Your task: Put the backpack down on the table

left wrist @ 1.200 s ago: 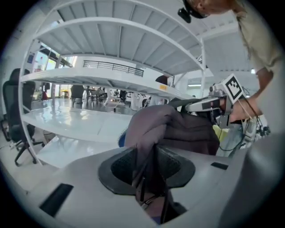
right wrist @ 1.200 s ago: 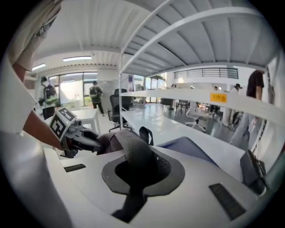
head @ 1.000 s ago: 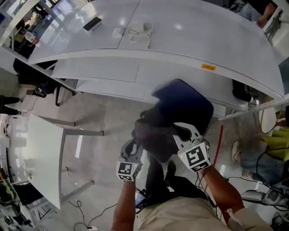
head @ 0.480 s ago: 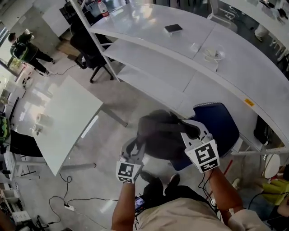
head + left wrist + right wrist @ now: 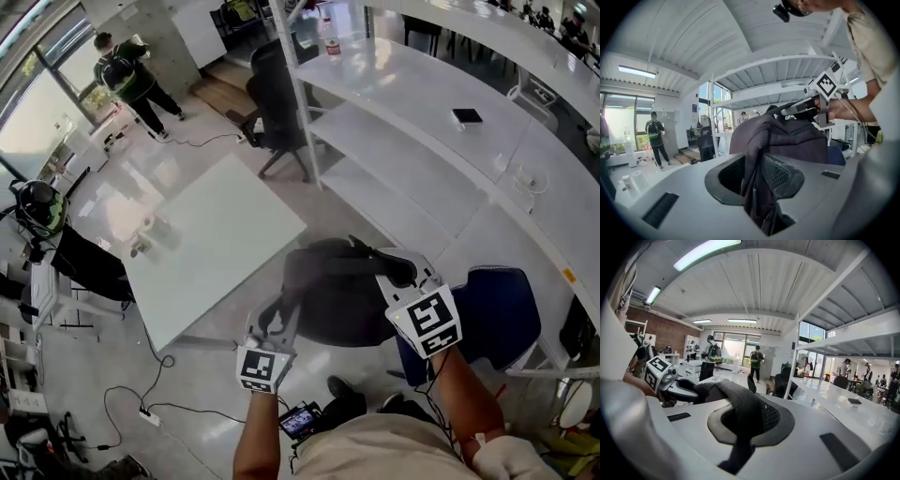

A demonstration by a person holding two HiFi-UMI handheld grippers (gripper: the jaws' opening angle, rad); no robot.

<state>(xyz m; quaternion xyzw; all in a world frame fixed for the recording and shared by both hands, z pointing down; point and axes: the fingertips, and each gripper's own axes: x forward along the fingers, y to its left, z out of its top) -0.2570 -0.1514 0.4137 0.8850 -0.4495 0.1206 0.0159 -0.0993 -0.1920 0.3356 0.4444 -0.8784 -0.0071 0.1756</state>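
Observation:
A dark grey backpack [image 5: 333,295] hangs in the air between my two grippers, over the floor and just right of the white table [image 5: 211,248]. My left gripper [image 5: 278,323] is shut on a fold of the backpack's fabric and strap [image 5: 757,187] at its near left side. My right gripper [image 5: 398,272] is shut on a mesh padded strap [image 5: 746,411] at the top right. In the left gripper view the backpack [image 5: 787,140] fills the middle, with the right gripper [image 5: 813,105] behind it. The right gripper view shows the left gripper [image 5: 663,376] at its left.
A blue chair [image 5: 506,314] stands just right of the backpack. A long curved white desk [image 5: 422,141] with shelf posts runs along the right, with a phone [image 5: 466,116] on it. A black office chair [image 5: 272,103] is behind the table. A person [image 5: 127,75] stands far left; cables [image 5: 141,412] lie on the floor.
The view has swung from the curved desk to the white table. Both grippers have carried the backpack up and away from the blue chair toward the table, keeping their hold.

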